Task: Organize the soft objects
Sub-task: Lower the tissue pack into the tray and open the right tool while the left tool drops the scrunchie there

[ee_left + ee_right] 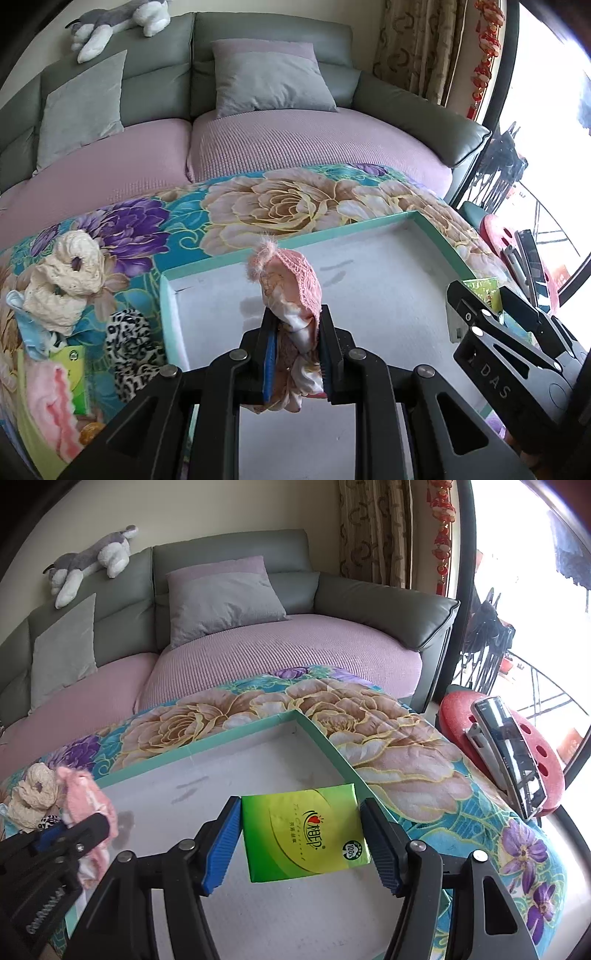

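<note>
Left gripper [295,334]: clamped narrow on pink scrunchie [291,284], held over near-left part of teal-rimmed tray [351,225]. Right gripper [301,843]: pads either side of green tissue pack [306,832], contact unclear, over tray at 6 o'clock. Cream scrunchie [66,280], leopard scrunchie [131,339]: on floral quilt [258,199], 9 o'clock of tray. Plush husky [92,559]: atop sofa back, 11 o'clock.

Two close wrist views angled down over one shared tray [436,229], sofa [229,550] beyond.
</note>
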Tool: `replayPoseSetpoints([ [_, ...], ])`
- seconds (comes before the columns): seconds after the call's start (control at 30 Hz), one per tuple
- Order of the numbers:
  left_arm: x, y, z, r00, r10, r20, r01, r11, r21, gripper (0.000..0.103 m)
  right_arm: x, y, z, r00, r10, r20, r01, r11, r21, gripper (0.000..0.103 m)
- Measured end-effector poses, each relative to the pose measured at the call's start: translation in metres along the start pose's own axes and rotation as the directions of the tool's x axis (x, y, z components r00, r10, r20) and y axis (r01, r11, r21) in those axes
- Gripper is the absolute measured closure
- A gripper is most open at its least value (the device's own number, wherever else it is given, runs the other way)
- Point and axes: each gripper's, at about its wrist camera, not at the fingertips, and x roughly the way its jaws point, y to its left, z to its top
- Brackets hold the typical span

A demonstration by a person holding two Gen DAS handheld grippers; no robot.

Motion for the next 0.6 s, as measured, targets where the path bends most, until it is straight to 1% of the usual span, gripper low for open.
replayPoseSetpoints([
  [0.5,0.011,0.009,0.0,1.0,0.017,-0.012,-0.017,0.999,-0.038,0.077,0.002,0.003,0.0,1.0,0.012,-0.009,-0.012,1.0,-0.005,0.035],
  [0.6,0.01,0.01,0.001,1.0,0.02,-0.01,-0.021,0.999,-0.04,0.073,0.002,0.003,0.0,1.0,0.011,-0.01,-0.011,1.0,-0.005,0.035],
])
